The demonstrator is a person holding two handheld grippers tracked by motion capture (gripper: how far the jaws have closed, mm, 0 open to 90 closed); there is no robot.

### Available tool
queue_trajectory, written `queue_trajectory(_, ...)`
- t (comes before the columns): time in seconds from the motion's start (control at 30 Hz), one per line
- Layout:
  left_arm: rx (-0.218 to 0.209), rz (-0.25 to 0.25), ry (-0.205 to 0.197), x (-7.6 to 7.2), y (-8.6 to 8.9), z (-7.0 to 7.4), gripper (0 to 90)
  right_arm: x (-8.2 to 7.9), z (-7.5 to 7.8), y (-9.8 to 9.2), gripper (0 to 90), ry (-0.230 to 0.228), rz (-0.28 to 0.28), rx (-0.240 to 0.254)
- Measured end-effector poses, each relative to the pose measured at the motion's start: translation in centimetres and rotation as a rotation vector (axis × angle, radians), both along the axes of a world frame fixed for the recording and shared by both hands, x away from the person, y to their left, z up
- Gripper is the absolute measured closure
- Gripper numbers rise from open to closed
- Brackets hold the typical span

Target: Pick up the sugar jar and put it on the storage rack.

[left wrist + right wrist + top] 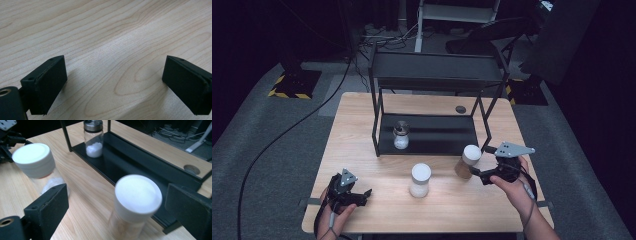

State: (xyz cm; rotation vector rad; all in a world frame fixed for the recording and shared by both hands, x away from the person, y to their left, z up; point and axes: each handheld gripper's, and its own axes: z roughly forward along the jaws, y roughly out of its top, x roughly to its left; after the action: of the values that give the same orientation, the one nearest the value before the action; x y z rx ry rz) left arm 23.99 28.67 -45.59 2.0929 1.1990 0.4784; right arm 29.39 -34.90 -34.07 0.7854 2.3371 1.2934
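Both jaws of the right tool [115, 207] stand wide around the brown jar [133, 205].

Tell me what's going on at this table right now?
A person holds a gripper in each hand at a wooden table. The right gripper, open, is at the brown-filled jar with a white lid, which stands between its fingers without being clamped, just in front of the black two-tier rack. The left gripper rests open over bare wood. A second white-lidded jar stands mid-table, and a metal-capped shaker sits on the rack's lower shelf.
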Motion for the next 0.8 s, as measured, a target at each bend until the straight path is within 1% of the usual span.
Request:
queue_trajectory(0.43,0.000,0.000,0.000,0.0,0.0,0.0,5.2,0.6,1.2,2.9,5.0,-0.010,0.077,-0.014)
queue_trajectory(0.8,0.000,0.001,0.001,0.0,0.0,0.0,4.8,1.2,1.4,5.4,4.9,-0.007,0.137,-0.012)
